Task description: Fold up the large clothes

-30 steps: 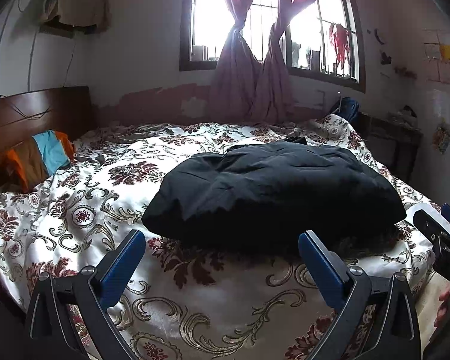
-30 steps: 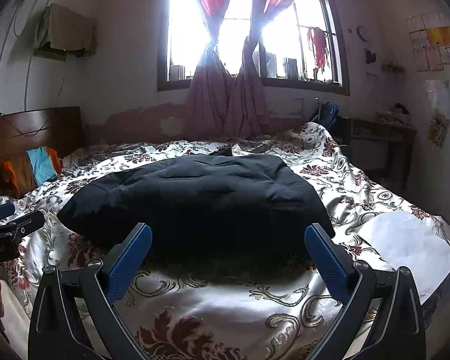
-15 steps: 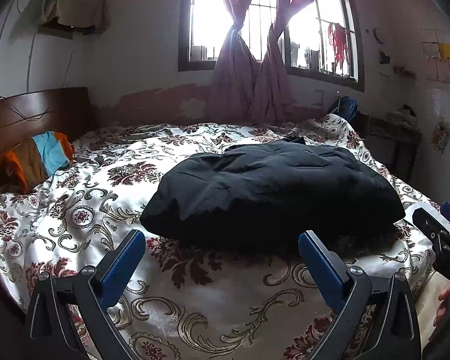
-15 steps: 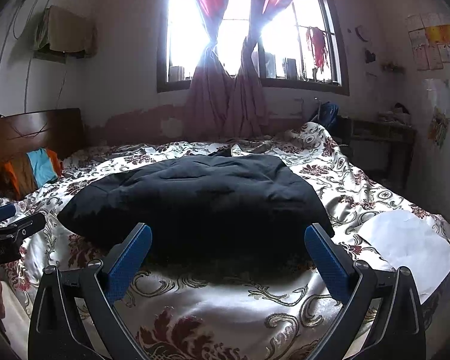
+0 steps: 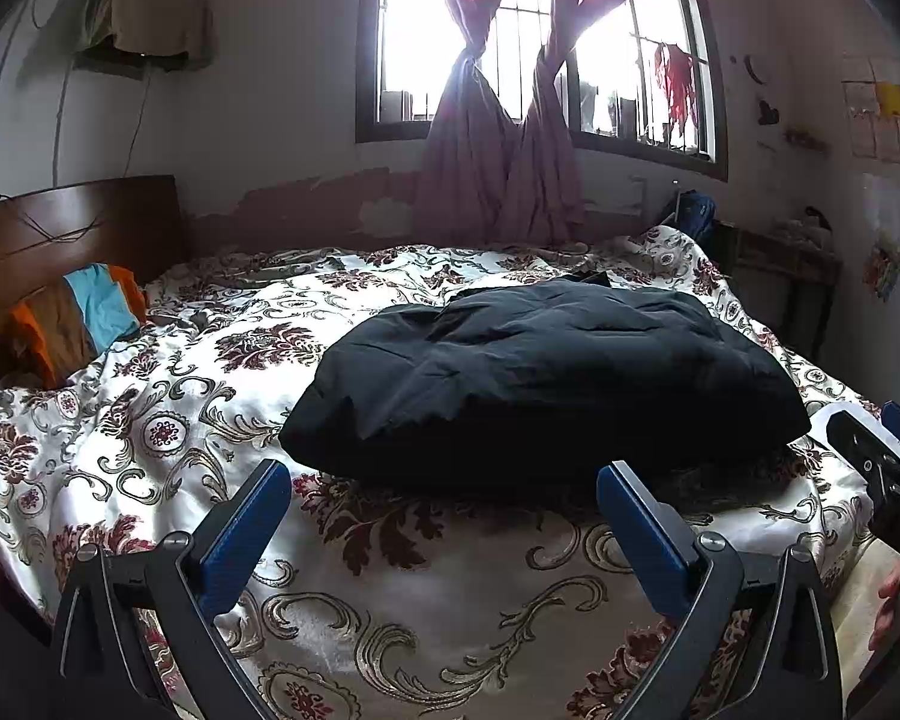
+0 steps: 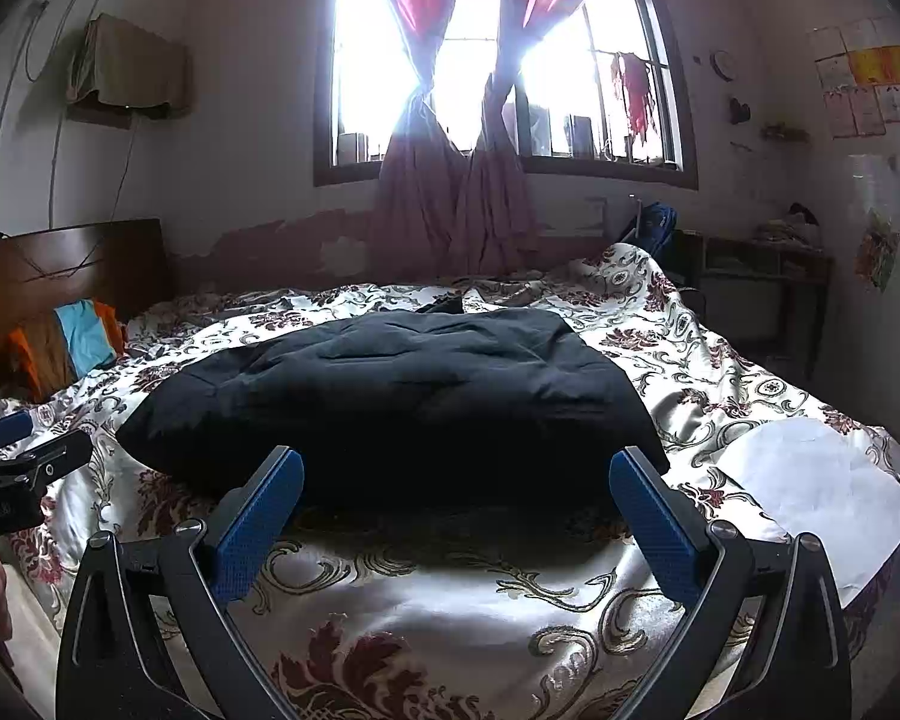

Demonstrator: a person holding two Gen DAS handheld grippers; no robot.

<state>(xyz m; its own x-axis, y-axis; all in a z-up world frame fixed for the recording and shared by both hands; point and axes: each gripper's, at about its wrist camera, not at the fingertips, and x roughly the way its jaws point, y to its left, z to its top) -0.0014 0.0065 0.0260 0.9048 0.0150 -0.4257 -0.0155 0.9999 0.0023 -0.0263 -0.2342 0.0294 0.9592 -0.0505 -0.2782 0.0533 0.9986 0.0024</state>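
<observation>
Nothing has moved: black garment lies folded, long axis crosswise, both grippers' jaws spread wide, empty.

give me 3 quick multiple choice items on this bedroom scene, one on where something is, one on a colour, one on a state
1. Where does the dark garment lie?
A. on the floral bedspread
B. on the floor
C. over the headboard

2. What colour are the pads of the left hand-held gripper?
A. red
B. blue
C. yellow

3. How does the right hand-held gripper stand?
A. shut on the garment
B. shut on nothing
C. open, holding nothing

Answers: 1 A, the garment rests mid-bed on the patterned cover. 2 B, both pads show blue. 3 C, its fingers are wide apart with only bedspread between them.
</observation>
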